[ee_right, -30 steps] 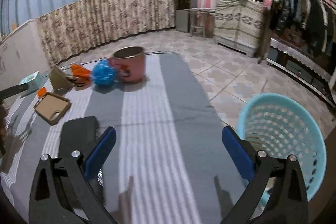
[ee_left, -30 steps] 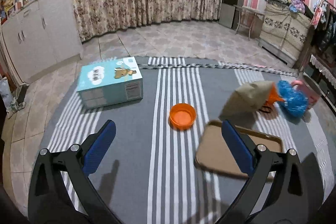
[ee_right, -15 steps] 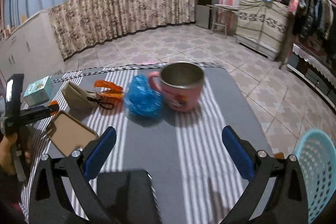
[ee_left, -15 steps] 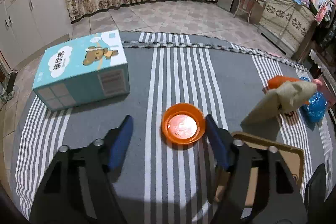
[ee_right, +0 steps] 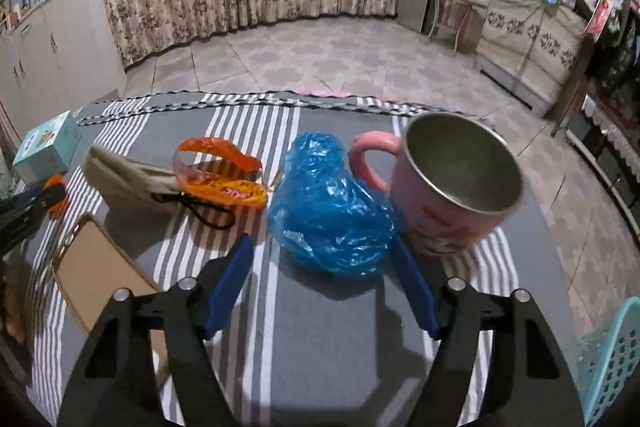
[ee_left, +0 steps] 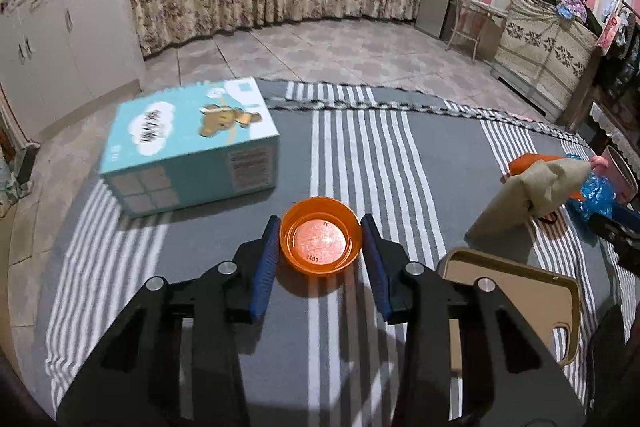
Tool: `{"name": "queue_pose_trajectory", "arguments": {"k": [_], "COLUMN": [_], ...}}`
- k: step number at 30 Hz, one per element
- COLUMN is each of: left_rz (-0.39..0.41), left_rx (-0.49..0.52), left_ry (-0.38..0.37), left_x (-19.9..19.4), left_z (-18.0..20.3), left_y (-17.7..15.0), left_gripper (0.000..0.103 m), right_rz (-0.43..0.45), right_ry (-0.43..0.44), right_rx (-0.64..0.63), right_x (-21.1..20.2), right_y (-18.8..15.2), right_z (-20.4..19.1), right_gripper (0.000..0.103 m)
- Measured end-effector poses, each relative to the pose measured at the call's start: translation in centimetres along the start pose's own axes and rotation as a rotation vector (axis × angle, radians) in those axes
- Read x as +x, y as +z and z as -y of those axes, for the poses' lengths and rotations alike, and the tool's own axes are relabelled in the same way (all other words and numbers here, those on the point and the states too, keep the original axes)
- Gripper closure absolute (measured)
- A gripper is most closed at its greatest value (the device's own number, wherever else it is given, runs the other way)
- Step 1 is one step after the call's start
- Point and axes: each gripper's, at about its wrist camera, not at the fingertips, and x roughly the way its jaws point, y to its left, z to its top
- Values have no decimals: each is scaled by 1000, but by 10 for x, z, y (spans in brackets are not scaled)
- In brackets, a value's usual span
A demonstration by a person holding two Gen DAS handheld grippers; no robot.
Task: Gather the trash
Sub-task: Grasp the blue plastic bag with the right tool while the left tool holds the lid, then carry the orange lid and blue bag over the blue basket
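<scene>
An orange plastic bowl (ee_left: 320, 241) sits on the grey striped cloth (ee_left: 360, 155). My left gripper (ee_left: 320, 227) is open, one finger on each side of the bowl, close to its rim. A crumpled blue plastic bag (ee_right: 326, 205) lies on the cloth beside a pink metal mug (ee_right: 452, 187). My right gripper (ee_right: 322, 247) is open, its fingers on either side of the bag's near part. An orange wrapper (ee_right: 220, 175) lies left of the bag. A light blue basket (ee_right: 610, 355) shows at the lower right.
A teal carton (ee_left: 188, 143) lies left of the bowl. A tan tray (ee_left: 516, 295) and a beige pouch (ee_left: 528, 195) lie to its right; the pouch also shows in the right wrist view (ee_right: 128, 179). Cabinets, curtains and furniture stand behind.
My left gripper moved forward and narrowed around the orange bowl. My right gripper swung from the basket toward the blue bag and narrowed around it.
</scene>
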Motion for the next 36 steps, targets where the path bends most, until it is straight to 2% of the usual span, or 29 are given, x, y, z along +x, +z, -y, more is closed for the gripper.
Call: {"name": "queue_pose_trajectory", "arguments": {"k": [6, 8, 11, 17, 25, 29, 36], "left_rz": [55, 69, 85, 100, 139, 174, 208], "left_rx": [25, 23, 4, 11, 43, 50, 82], "left_ry": [-11, -15, -27, 1, -1, -25, -80], "left_x": [-17, -21, -24, -32, -70, -100, -145], "left_z": [4, 5, 3, 4, 28, 43, 93], "left_y": [-1, -1, -1, 3, 4, -1, -23], "left_gripper": [64, 64, 64, 64, 64, 64, 64], "right_rz": [-47, -43, -23, 64, 178, 222, 258], "right_ry": [-10, -4, 7, 13, 53, 63, 3], "right_rx": [-30, -31, -43, -79, -45, -3, 49], "right_x": [15, 15, 12, -19, -86, -122, -173], "right_y": [4, 4, 3, -1, -9, -30, -80], "right_z": [-5, -5, -7, -9, 20, 48, 109], "right_gripper": [57, 66, 74, 77, 77, 77, 77]}}
